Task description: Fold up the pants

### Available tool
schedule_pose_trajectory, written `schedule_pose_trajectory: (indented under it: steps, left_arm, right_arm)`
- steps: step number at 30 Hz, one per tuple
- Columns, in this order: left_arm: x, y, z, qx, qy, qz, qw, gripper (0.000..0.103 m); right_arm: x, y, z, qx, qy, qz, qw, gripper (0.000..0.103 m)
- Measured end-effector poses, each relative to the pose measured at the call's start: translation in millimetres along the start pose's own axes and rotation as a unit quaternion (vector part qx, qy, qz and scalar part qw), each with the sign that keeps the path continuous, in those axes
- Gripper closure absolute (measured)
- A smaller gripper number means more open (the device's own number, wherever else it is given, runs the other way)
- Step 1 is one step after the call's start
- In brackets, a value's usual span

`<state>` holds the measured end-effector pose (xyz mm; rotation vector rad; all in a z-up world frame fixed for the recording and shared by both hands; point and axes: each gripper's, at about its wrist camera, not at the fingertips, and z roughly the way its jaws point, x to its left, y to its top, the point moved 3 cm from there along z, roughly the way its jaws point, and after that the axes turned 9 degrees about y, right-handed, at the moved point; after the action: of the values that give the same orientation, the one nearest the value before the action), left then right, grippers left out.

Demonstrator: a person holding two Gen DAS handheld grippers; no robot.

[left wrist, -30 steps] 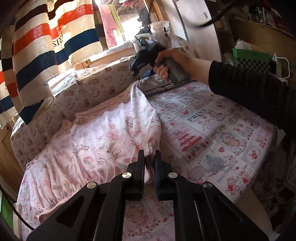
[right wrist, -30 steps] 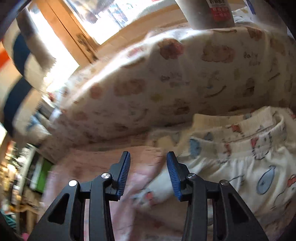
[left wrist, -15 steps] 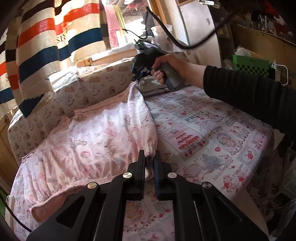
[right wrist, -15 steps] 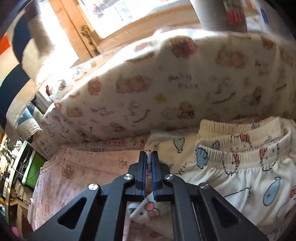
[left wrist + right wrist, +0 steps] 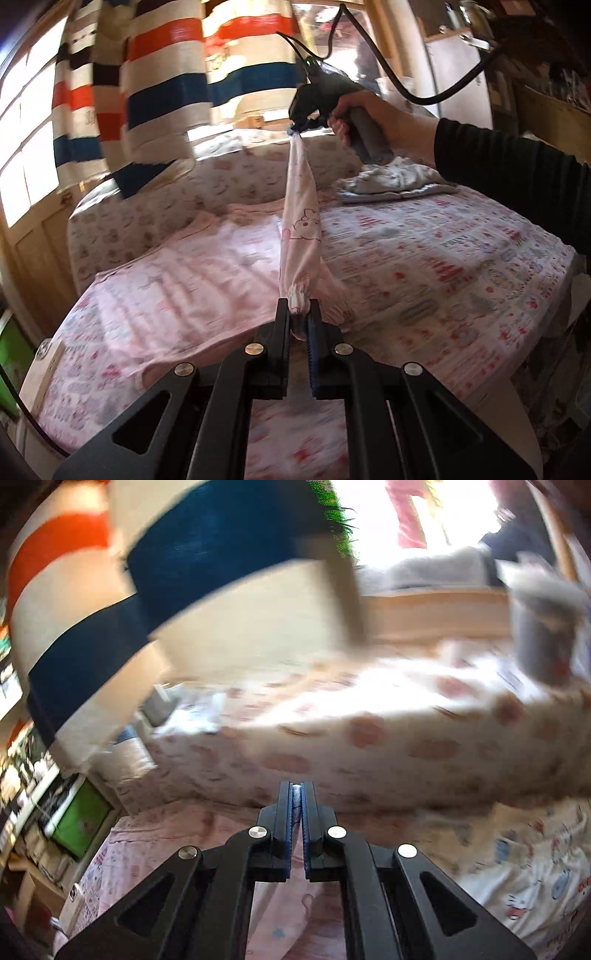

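Both grippers are clamped on the pink pants [image 5: 295, 236], the left gripper [image 5: 297, 317] pinching the gathered cuff between its jaws and the right gripper [image 5: 295, 127] the far end, so the leg stretches lengthwise straight ahead above the bed [image 5: 443, 266].

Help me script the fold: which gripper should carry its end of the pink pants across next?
Right, probably. The right gripper holds its end of the pink pants raised off the bed, while the left gripper pins the cuff low.
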<state>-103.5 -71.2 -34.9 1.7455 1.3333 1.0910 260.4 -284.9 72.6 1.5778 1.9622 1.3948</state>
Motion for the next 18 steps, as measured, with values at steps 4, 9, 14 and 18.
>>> schedule_pose_trajectory:
  steps: [4, 9, 14, 18]
  left_arm:
    - [20, -10, -7, 0.0, 0.013, -0.015, 0.9998, 0.096]
    - [41, -18, -18, -0.006, 0.023, -0.032, 0.9992, 0.096]
    - [56, -29, -16, 0.002, 0.027, -0.05, 0.9984, 0.096]
    - [67, -37, -15, 0.008, 0.029, -0.069, 0.9972, 0.095]
  right_arm:
    - [56, 11, 16, -0.005, 0.021, -0.024, 0.999, 0.099]
    - [129, 20, 43, 0.0, 0.031, -0.07, 0.997, 0.099]
    - [201, 25, 79, 0.012, 0.022, -0.126, 0.992, 0.099]
    - [241, 23, 100, 0.012, 0.037, -0.14, 0.989, 0.101]
